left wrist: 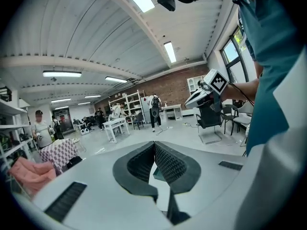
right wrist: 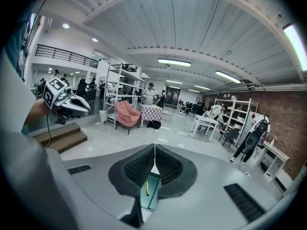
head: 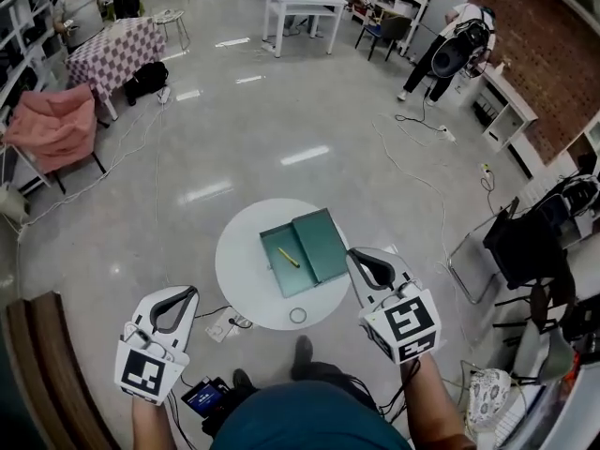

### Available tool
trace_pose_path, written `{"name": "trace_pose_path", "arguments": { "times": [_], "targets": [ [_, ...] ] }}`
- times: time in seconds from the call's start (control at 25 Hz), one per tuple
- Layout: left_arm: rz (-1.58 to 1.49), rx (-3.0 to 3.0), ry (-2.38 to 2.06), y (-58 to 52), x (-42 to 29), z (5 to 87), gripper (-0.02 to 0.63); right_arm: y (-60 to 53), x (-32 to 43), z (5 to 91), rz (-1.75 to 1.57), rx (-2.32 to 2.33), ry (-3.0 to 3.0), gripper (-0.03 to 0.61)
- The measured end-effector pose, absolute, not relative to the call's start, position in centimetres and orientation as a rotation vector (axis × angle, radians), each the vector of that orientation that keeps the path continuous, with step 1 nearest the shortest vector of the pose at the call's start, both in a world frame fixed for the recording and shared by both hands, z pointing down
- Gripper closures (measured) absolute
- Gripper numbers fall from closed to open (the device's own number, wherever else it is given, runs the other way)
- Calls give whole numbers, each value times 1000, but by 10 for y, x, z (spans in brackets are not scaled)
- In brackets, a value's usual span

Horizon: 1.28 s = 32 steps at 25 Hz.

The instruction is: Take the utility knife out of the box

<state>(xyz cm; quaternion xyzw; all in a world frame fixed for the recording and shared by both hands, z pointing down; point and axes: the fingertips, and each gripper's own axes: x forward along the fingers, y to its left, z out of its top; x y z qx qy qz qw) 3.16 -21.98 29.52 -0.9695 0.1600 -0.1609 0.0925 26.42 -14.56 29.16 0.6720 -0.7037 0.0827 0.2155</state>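
Observation:
An open green box (head: 281, 275) lies on the round white table (head: 242, 270), its lid (head: 321, 244) folded out to the right. A yellow utility knife (head: 288, 257) rests inside the tray. My right gripper (head: 354, 251) hangs over the table's right edge beside the lid, shut and empty. Below its closed tips in the right gripper view show the knife (right wrist: 147, 188) and the box (right wrist: 153, 183). My left gripper (head: 192, 292) is off the table at the lower left, shut with nothing in it. A sliver of the box (left wrist: 157, 175) shows under its jaws in the left gripper view.
A small ring (head: 297, 315) lies near the table's front edge. A power strip (head: 225, 324) and a small device (head: 204, 397) sit on the floor by my feet. A chair (head: 478, 261) stands right, a wooden bench (head: 42, 364) left. People stand far back.

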Motion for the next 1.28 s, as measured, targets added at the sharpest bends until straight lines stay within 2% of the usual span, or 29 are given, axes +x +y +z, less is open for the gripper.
{"name": "trace_pose_path", "arguments": {
  "times": [0.56, 1.28],
  "targets": [
    [-666, -2913, 636, -218, 52, 356, 595, -195, 305, 387, 361, 1684, -2044, 541],
    [-792, -2968, 659, -225, 57, 428, 594, -250, 299, 513, 472, 1471, -2026, 540]
  ]
}}
